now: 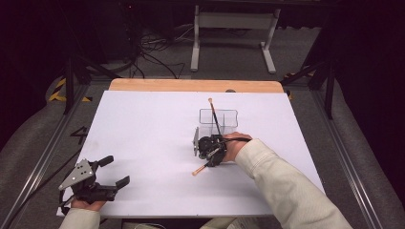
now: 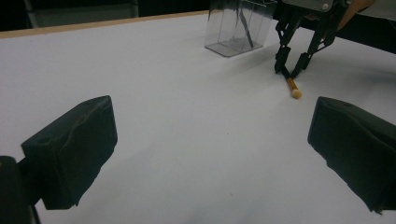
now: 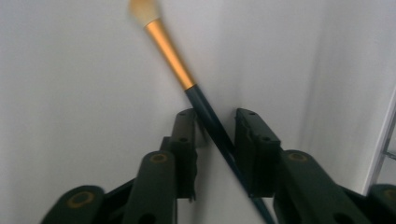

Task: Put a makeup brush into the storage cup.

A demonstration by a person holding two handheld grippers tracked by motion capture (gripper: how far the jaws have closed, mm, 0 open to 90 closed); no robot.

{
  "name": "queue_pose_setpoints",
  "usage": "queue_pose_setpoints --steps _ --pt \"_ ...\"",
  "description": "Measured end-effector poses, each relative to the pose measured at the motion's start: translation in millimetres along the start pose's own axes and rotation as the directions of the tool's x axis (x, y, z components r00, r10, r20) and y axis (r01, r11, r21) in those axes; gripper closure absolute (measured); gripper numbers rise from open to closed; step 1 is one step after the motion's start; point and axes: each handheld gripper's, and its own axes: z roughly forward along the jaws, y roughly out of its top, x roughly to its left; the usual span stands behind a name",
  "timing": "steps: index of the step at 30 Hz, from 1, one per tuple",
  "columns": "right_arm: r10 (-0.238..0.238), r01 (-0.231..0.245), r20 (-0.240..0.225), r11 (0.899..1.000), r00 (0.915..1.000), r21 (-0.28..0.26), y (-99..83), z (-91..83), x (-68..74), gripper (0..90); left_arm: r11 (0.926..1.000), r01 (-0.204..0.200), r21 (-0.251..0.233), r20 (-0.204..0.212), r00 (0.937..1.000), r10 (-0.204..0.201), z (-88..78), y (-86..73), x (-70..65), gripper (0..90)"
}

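A makeup brush [image 3: 170, 51] with a cream head, gold ferrule and dark handle lies on the white table [image 1: 143, 133]. My right gripper [image 3: 217, 121] points down over it, and the handle runs slantwise between its pads, touching both. In the high view this gripper [image 1: 210, 160] sits just in front of a clear box [image 1: 230, 113], with the brush head [image 1: 197, 171] sticking out toward the front. The left gripper view shows the same grip [image 2: 289, 70] from afar, above the brush [image 2: 294, 89]. My left gripper [image 1: 116, 171] rests open at the front left corner, with nothing between its pads [image 2: 70, 149].
The clear box [image 2: 219, 32] has compartments and holds a second dark-handled brush [image 1: 214, 114] standing tilted. A wooden strip [image 1: 191, 85] edges the table's far side. Beyond it are a white frame's legs [image 1: 196, 43] and cables on the floor.
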Motion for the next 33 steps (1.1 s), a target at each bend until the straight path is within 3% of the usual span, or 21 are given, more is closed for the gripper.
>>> queue_pose_setpoints --steps 3,17,33 --pt "-0.002 0.002 0.001 1.0 1.0 0.006 0.0 0.4 1.1 82.5 1.0 0.0 0.0 0.0 1.0 0.0 -0.1 0.0 -0.1 2.0" --pt "-0.001 0.001 0.024 1.0 0.9997 0.017 -0.5 -1.4 3.4 83.8 1.0 -0.002 -0.005 -0.001 1.0 0.002 0.5 0.1 0.4 2.0" --pt "0.037 -0.028 0.078 0.994 0.9963 -0.11 -11.1 -35.1 7.1 83.7 1.0 -0.003 0.0 0.003 1.0 0.003 2.8 0.6 -0.2 2.0"
